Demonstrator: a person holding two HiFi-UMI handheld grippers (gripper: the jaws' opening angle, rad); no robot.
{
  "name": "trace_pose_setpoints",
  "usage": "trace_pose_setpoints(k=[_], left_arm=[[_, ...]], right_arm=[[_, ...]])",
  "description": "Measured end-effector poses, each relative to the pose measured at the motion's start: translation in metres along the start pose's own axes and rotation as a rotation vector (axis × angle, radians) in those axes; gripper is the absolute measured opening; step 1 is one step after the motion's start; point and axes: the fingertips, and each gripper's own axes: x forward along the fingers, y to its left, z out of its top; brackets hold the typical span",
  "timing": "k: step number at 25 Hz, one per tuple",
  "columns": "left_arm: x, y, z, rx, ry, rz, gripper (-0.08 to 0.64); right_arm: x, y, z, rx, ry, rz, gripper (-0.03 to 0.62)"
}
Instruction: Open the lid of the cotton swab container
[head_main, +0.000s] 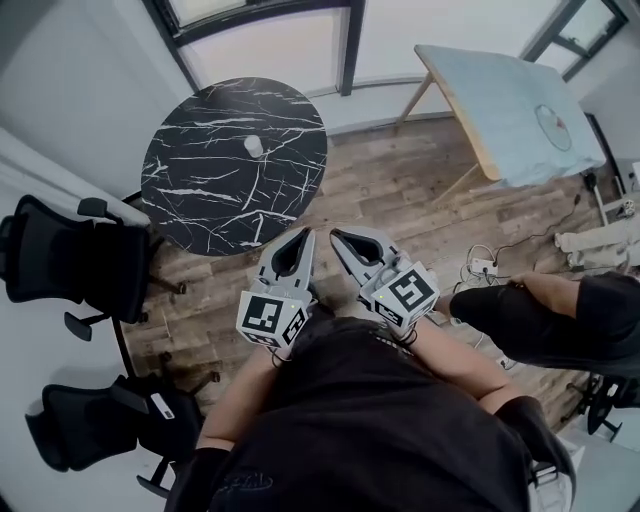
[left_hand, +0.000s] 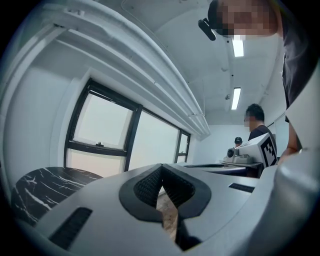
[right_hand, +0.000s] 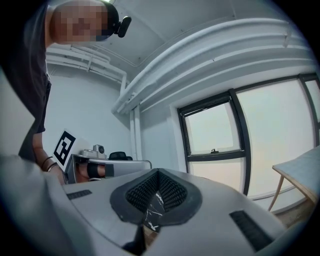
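The cotton swab container (head_main: 254, 146) is a small white tub on the round black marble table (head_main: 200, 215). It stands near the table's middle, a little toward the far edge by the windows, and nothing else is on the table. It is too small in the head view for us to tell how its lid sits, and neither gripper view shows it.

We judge the task as not yet begun. Both tools are held close to our chest over the wooden floor, off the table's near edge and well apart from the container. The left gripper (head_main: 303, 236) has its jaws pressed together with nothing between them. In its own view we see only floor through the gap behind the ribbed pads (left_hand: 150, 186). The right gripper (head_main: 338, 240) is likewise closed and empty, and a sliver of the marble top shows past its pads (right_hand: 170, 190). Everything is left to do: reach over the table, steady the tub and lift the lid.

By count, we see one container, one round table, two grippers, two black office chairs (head_main: 70, 260) off the table's left edge, one pale wooden table (head_main: 510, 100) farther right, and one other person's dark sleeve (head_main: 540, 320) at the right.
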Motion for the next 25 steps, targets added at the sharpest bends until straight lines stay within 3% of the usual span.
trace_pose_setpoints(k=[10, 25], left_arm=[[0.010, 0.112, 0.031, 0.032, -0.016, 0.027, 0.006], [0.008, 0.182, 0.034, 0.027, -0.016, 0.116, 0.006]], right_arm=[[0.119, 0.000, 0.021, -0.024, -0.014, 0.052, 0.020], [0.199, -0.007, 0.020, -0.007, -0.004, 0.160, 0.020]])
